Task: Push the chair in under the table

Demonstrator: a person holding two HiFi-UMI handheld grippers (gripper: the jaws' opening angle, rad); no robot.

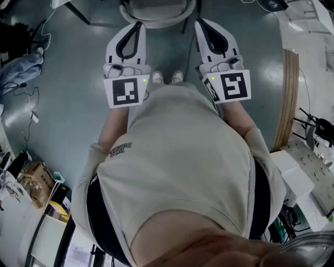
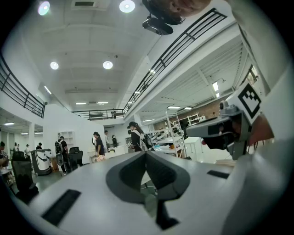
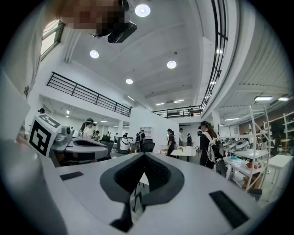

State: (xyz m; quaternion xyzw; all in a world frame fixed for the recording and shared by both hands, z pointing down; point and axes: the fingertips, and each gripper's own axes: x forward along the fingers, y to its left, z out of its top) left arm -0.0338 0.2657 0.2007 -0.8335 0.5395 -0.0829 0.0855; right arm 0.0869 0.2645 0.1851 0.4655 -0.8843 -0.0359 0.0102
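Note:
In the head view the chair (image 1: 156, 11) shows only as a pale rounded edge at the top, just beyond both gripper tips; whether they touch it I cannot tell. My left gripper (image 1: 138, 25) and right gripper (image 1: 200, 24) are held level side by side in front of the person's body, both shut with nothing between the jaws. A table with a wooden edge (image 1: 290, 99) runs down the right side. In the left gripper view the jaws (image 2: 146, 154) meet, and in the right gripper view the jaws (image 3: 144, 156) meet too.
Cables and a blue cloth (image 1: 18, 70) lie on the grey floor at the left, and boxes (image 1: 36, 182) stand at the lower left. Ahead in the hall, several people (image 3: 206, 140) stand among tables and shelving (image 2: 177, 133).

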